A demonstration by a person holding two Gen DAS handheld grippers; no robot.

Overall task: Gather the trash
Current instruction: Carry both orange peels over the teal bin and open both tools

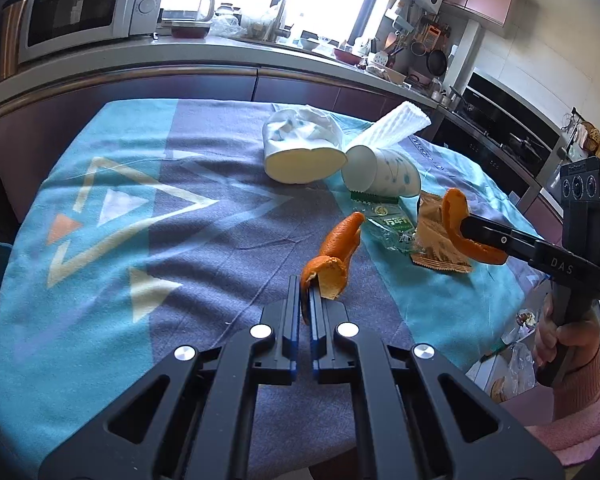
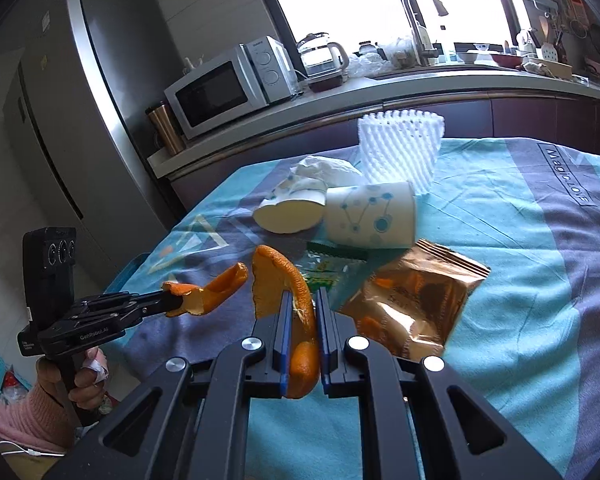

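Observation:
My left gripper (image 1: 305,294) is shut on one end of a curled orange peel (image 1: 334,256), held just above the tablecloth. The right wrist view shows that gripper (image 2: 178,301) from the side with its peel (image 2: 220,284). My right gripper (image 2: 303,300) is shut on a second, wider orange peel (image 2: 284,280); it appears in the left wrist view as the gripper (image 1: 466,227) with its peel (image 1: 454,216). On the cloth lie a brown snack bag (image 2: 416,304), a green clear wrapper (image 1: 384,224), a paper cup on its side (image 2: 370,216), a crushed cup (image 1: 300,148) and a white foam net (image 2: 400,152).
The table wears a blue and grey patterned cloth (image 1: 140,220). Behind it runs a kitchen counter (image 1: 180,54) with a microwave (image 1: 76,8) and a kettle (image 1: 188,4). A fridge (image 2: 80,120) stands to the left. A hand in a pink sleeve (image 1: 560,340) holds the right gripper's handle.

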